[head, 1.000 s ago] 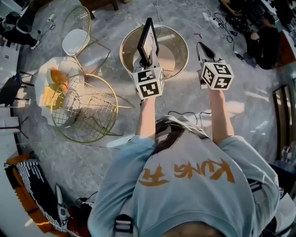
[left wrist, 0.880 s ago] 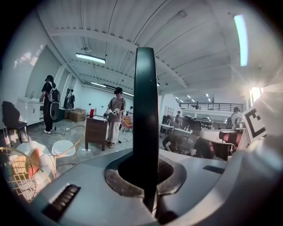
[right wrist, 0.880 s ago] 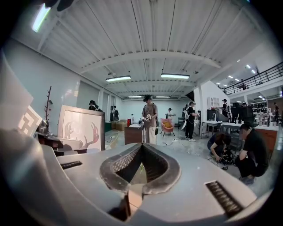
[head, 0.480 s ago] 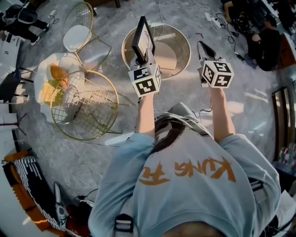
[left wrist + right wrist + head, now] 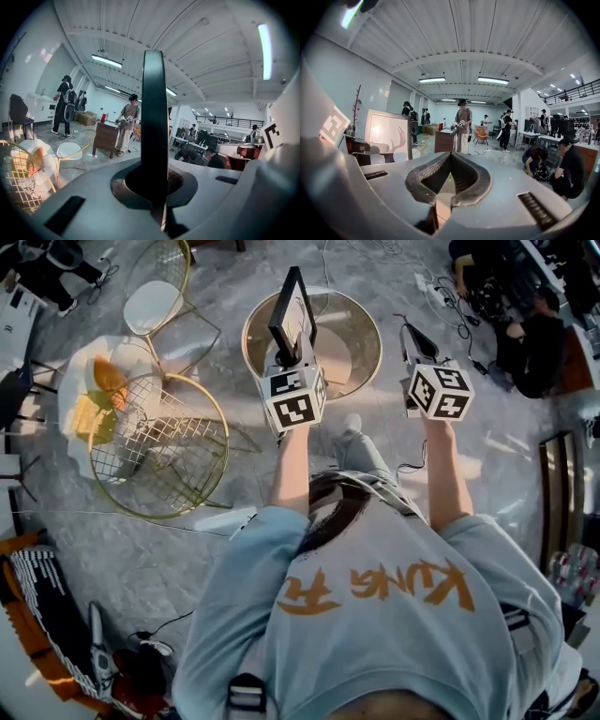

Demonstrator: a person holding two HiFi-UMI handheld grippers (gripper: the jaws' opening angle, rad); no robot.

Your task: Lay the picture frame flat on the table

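Note:
My left gripper [image 5: 292,360] is shut on the lower edge of the black picture frame [image 5: 292,313] and holds it upright, above the near part of the round table [image 5: 373,364]. The left gripper view shows the picture frame [image 5: 154,122] edge-on, as a dark vertical bar pinched between the jaws of my left gripper [image 5: 156,182]. To the right, my right gripper [image 5: 411,337] hovers past the table's right rim, shut with nothing in it. In the right gripper view the frame [image 5: 389,133] shows a white picture with an antler drawing, left of my right gripper [image 5: 451,158].
Two gold wire chairs [image 5: 159,448] with cushions stand left of the table, and a third chair with a white seat [image 5: 153,304] stands further back. A crouching person [image 5: 530,343] and floor cables [image 5: 441,287] are at the upper right. Other people stand further off in the room.
My left gripper has shifted slightly left with the frame in it, and the frame has rolled a little. The right gripper has stayed put.

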